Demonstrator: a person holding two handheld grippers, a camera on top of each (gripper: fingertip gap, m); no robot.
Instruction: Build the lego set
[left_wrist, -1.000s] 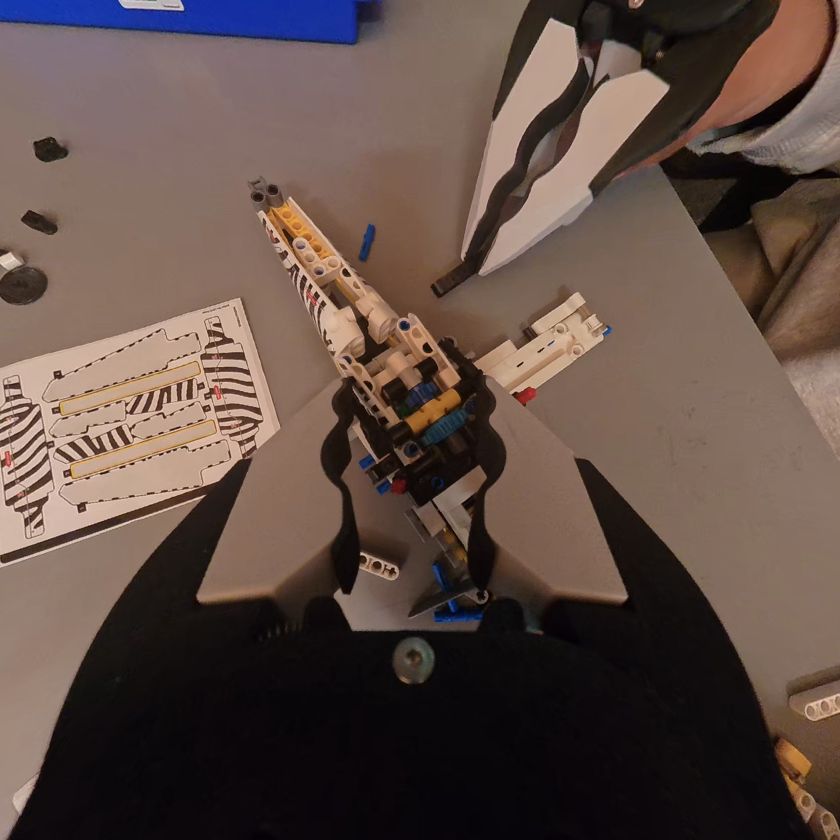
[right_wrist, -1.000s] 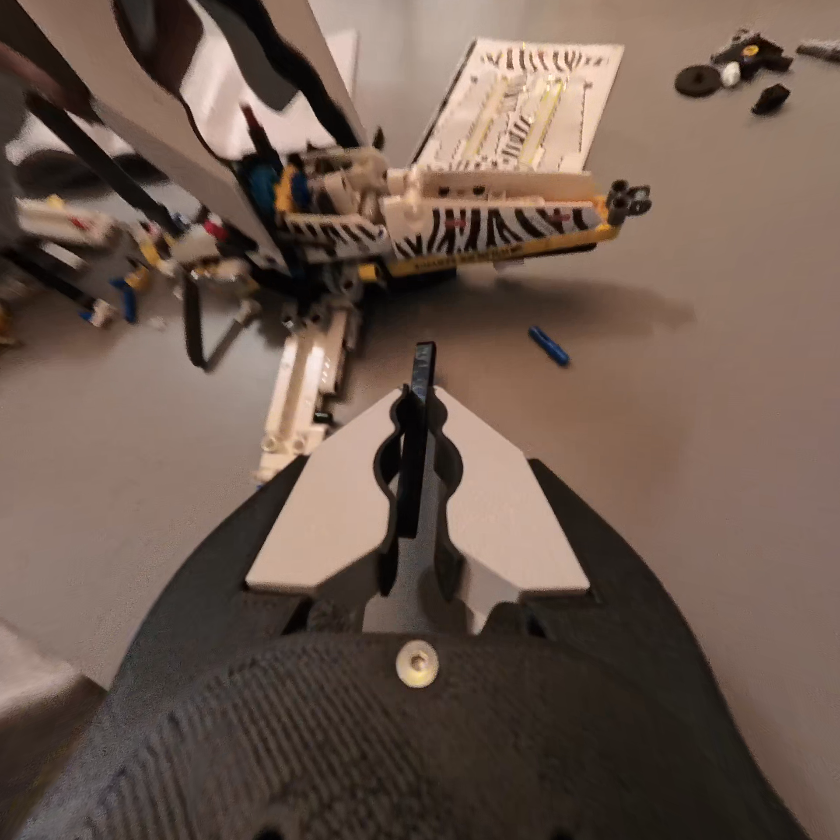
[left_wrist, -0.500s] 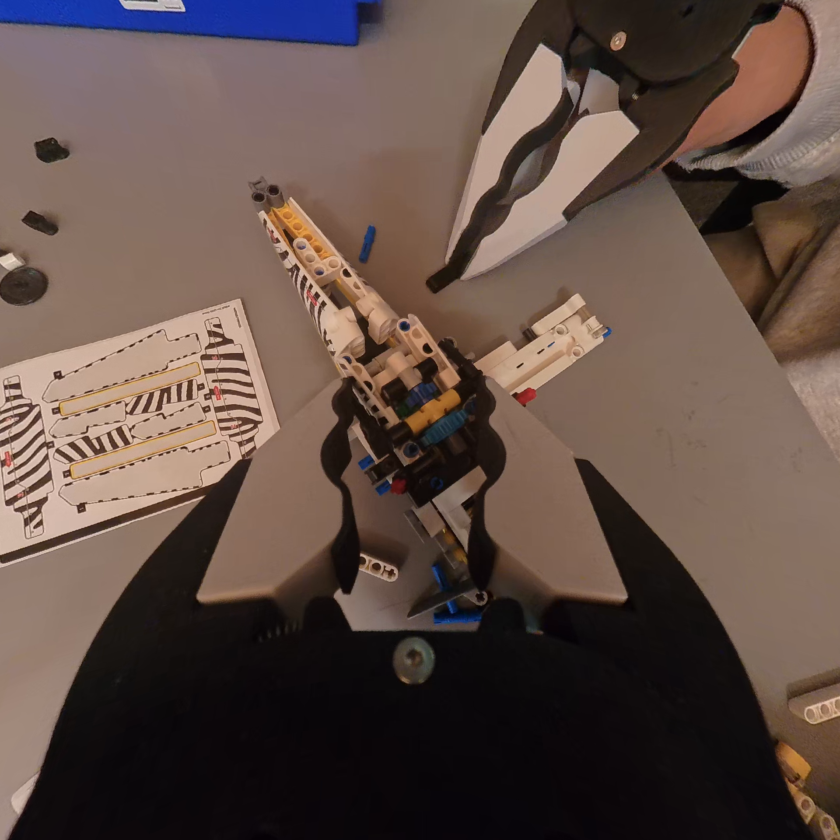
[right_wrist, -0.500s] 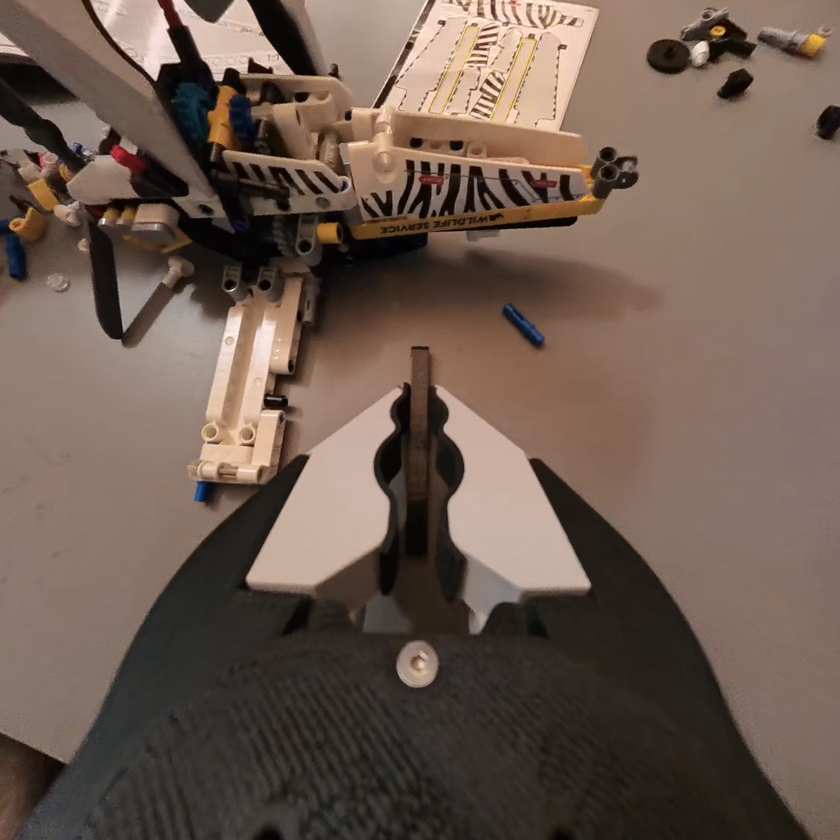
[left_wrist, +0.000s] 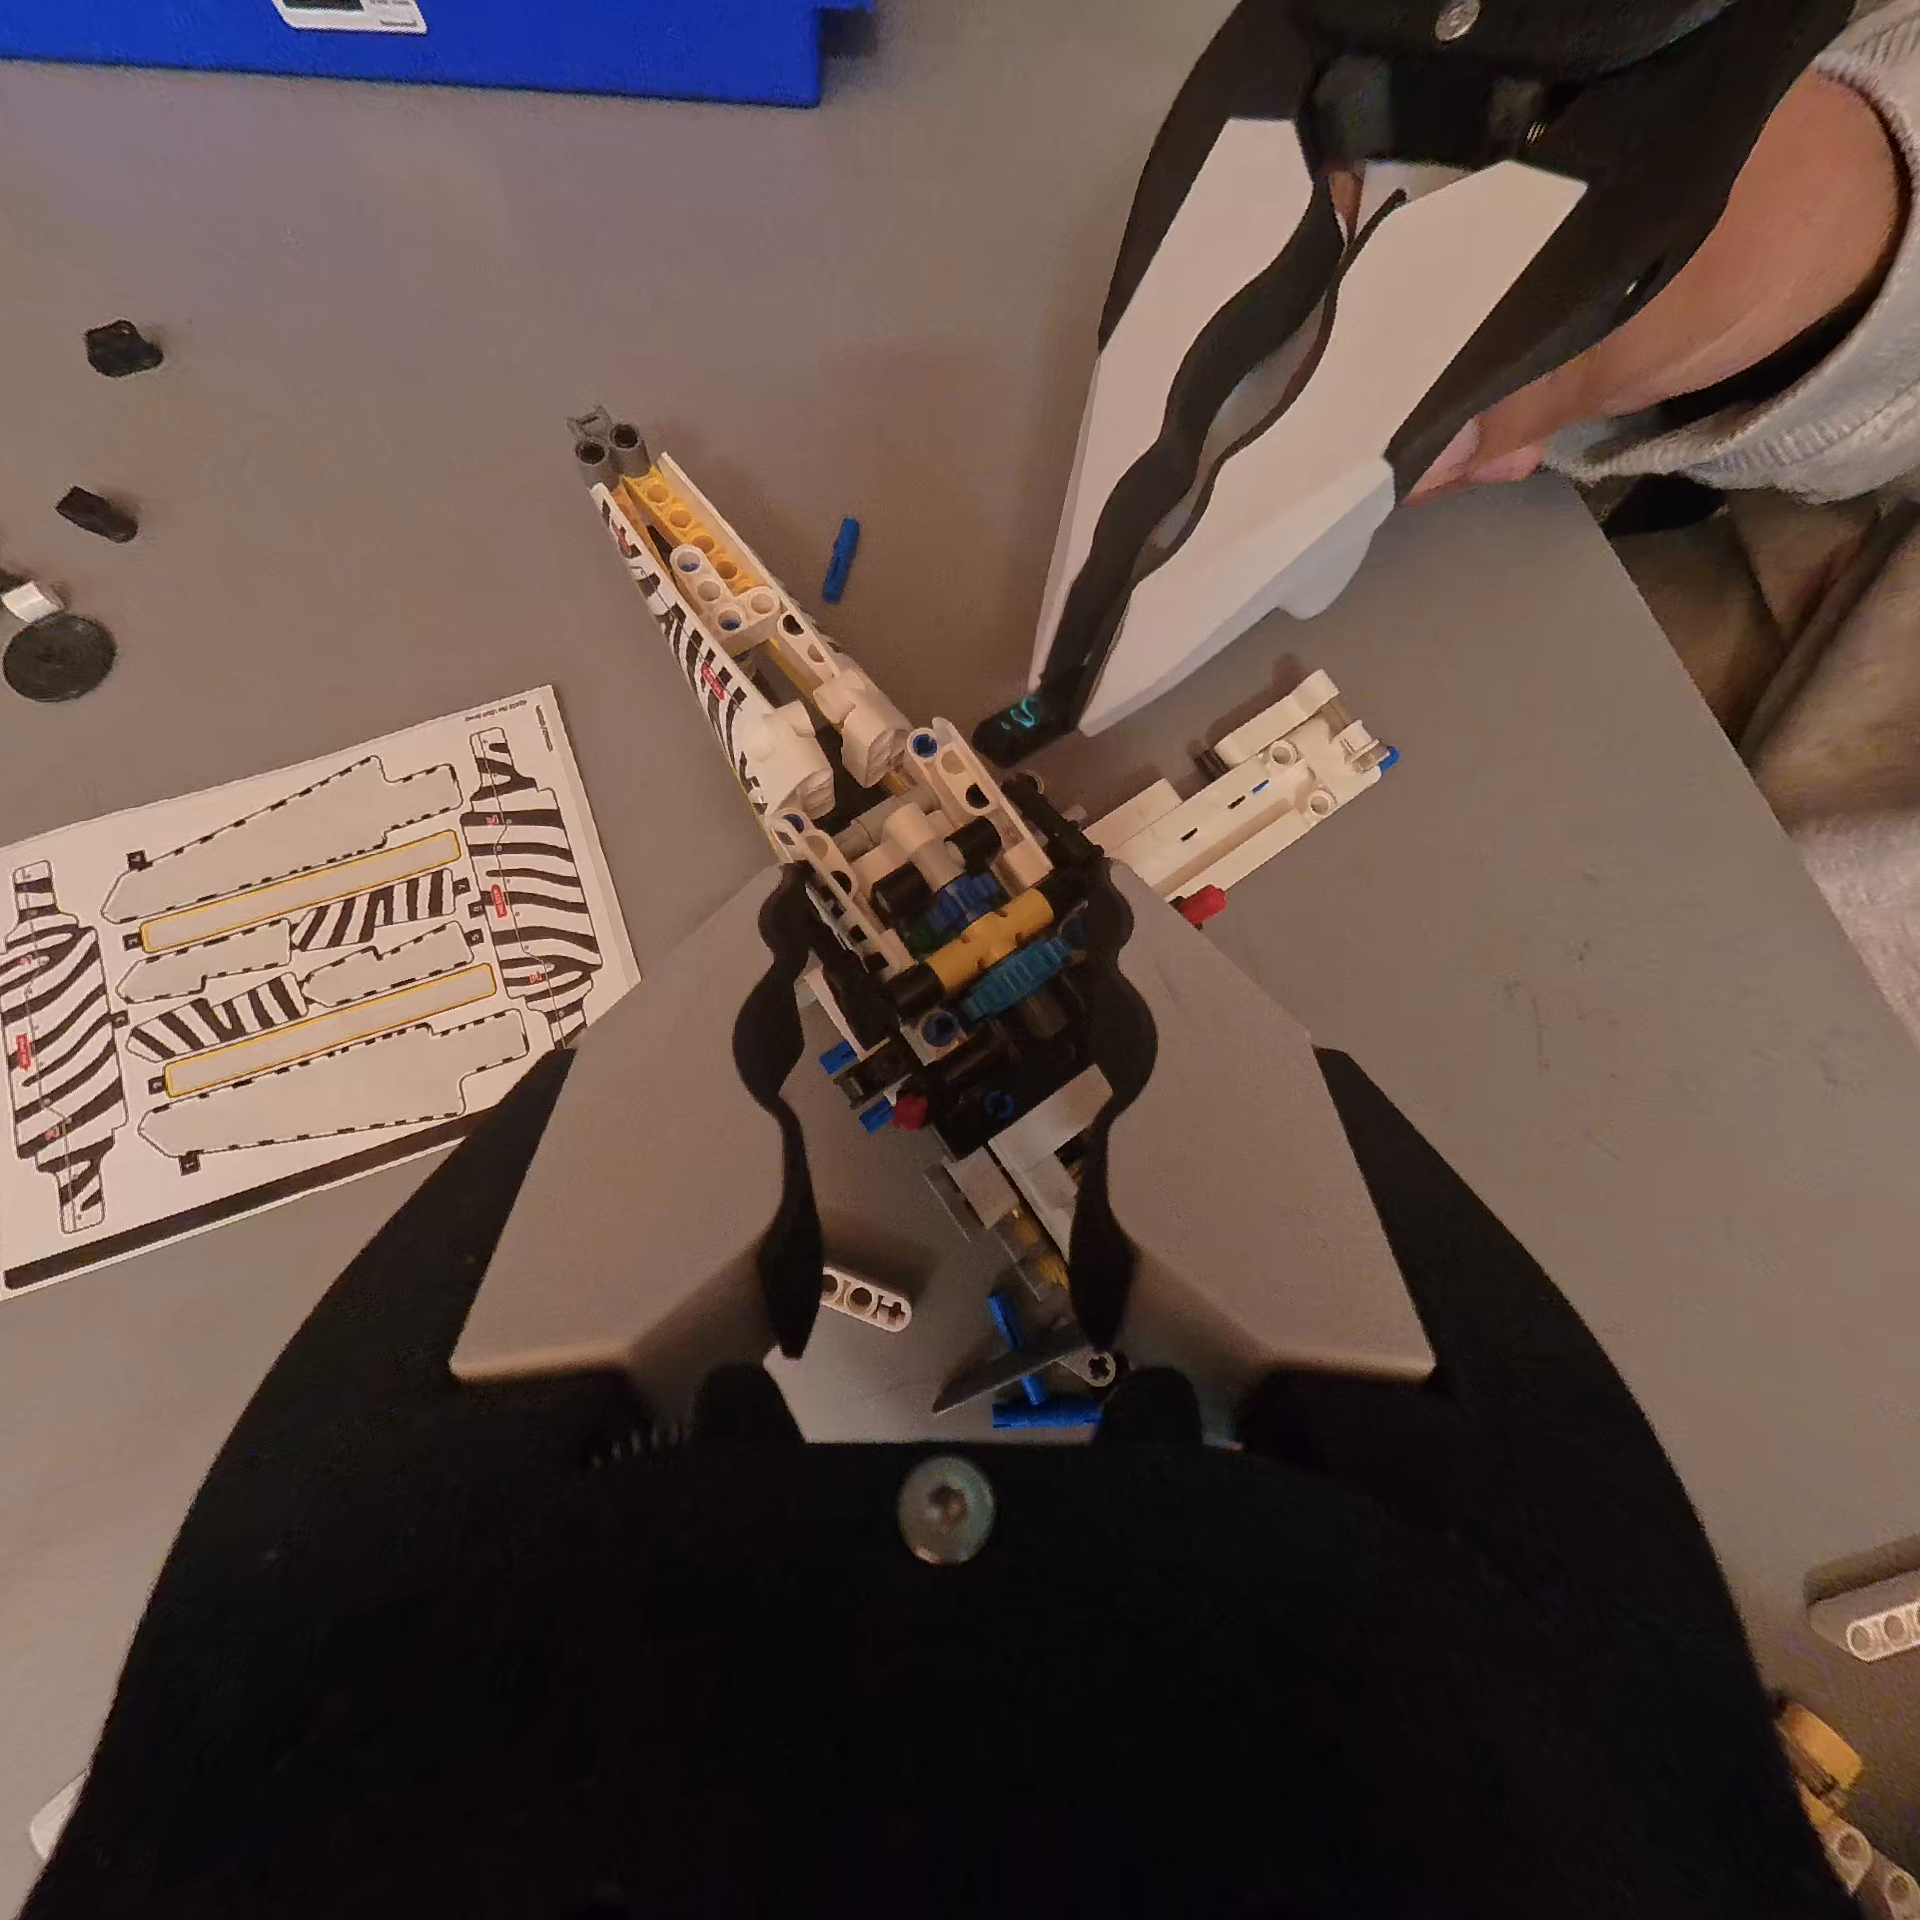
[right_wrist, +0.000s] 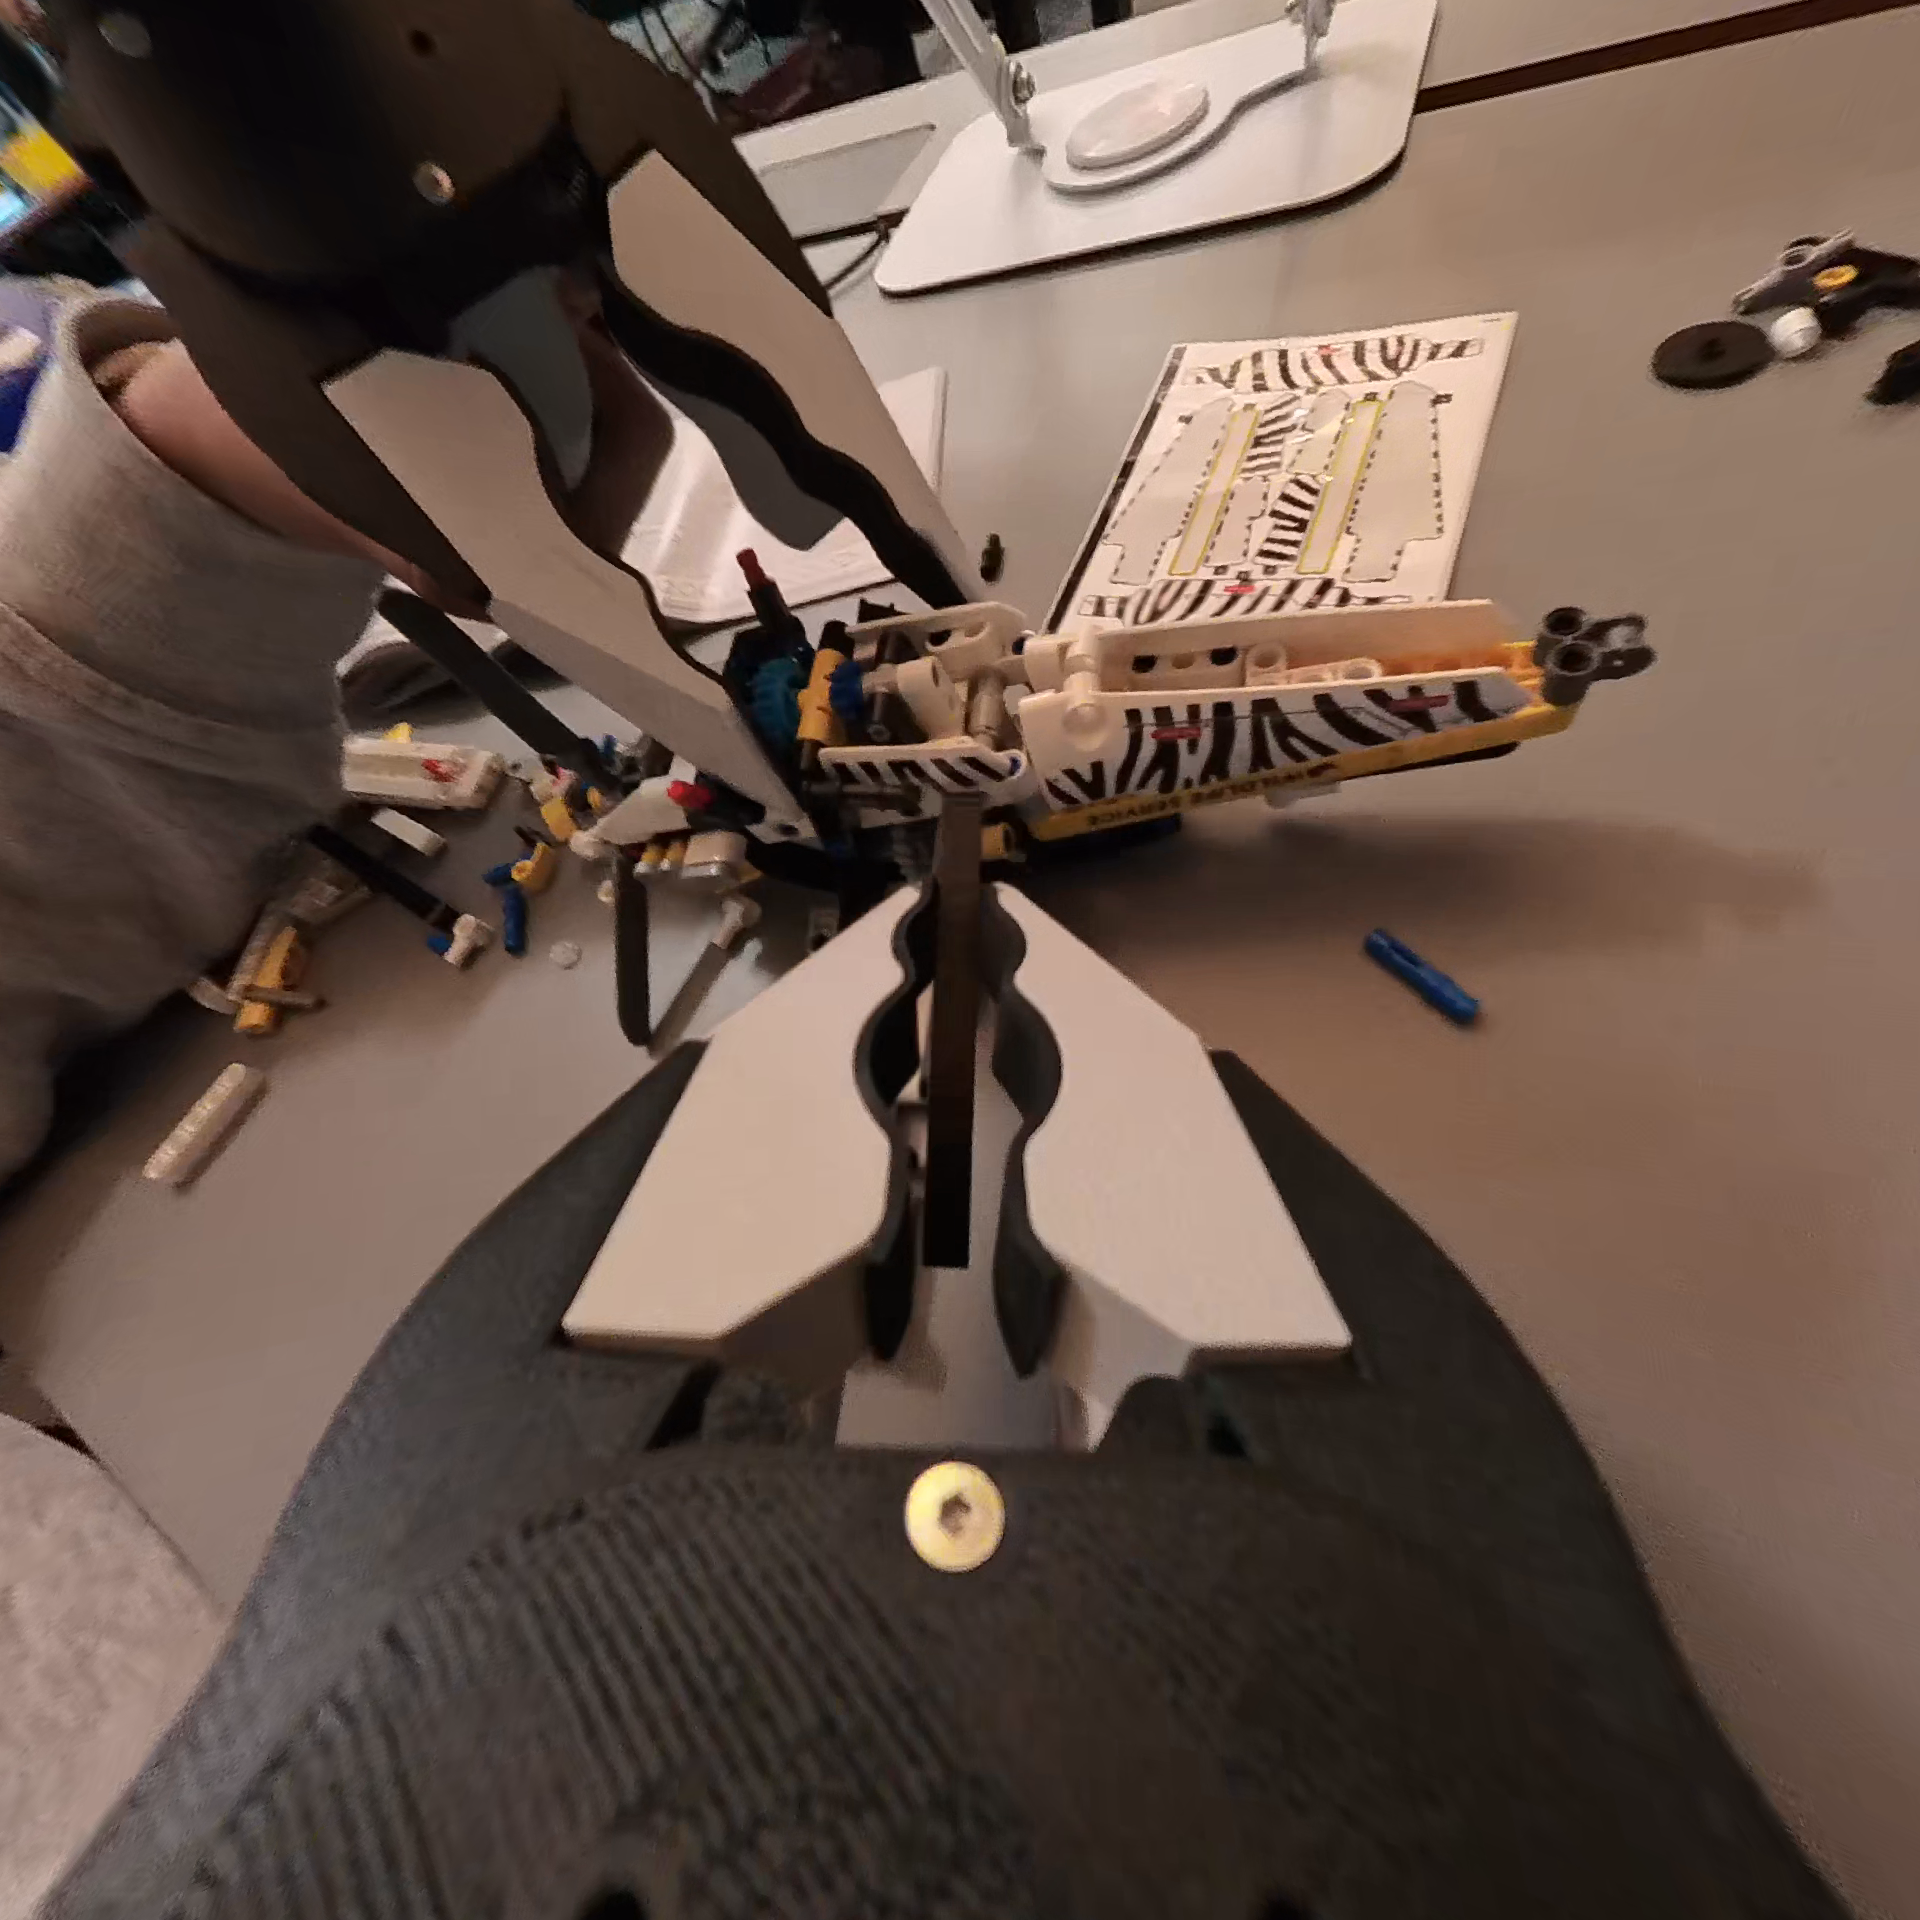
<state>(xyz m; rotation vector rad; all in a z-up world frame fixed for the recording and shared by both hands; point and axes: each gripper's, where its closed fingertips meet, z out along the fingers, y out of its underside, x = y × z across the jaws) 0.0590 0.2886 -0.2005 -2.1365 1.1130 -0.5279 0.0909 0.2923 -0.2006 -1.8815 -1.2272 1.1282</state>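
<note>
The lego model is a long white, yellow and zebra-striped beam with a geared black core. My left gripper is shut on the core and holds the model above the grey table. In the right wrist view the model lies level, its grey end to the right. My right gripper is shut on a thin black strip that sticks out forward. The strip's tip meets the model's near side by the small striped panel. The right gripper also shows in the left wrist view.
A zebra sticker sheet lies left of the model. A blue pin and a white sub-assembly lie on the table beside it. Black parts sit far left. Loose pieces lie by a sleeve. The table edge is at right.
My right gripper has moved forward with the black strip, until the strip's tip reaches the model. My left gripper and the model have stayed put.
</note>
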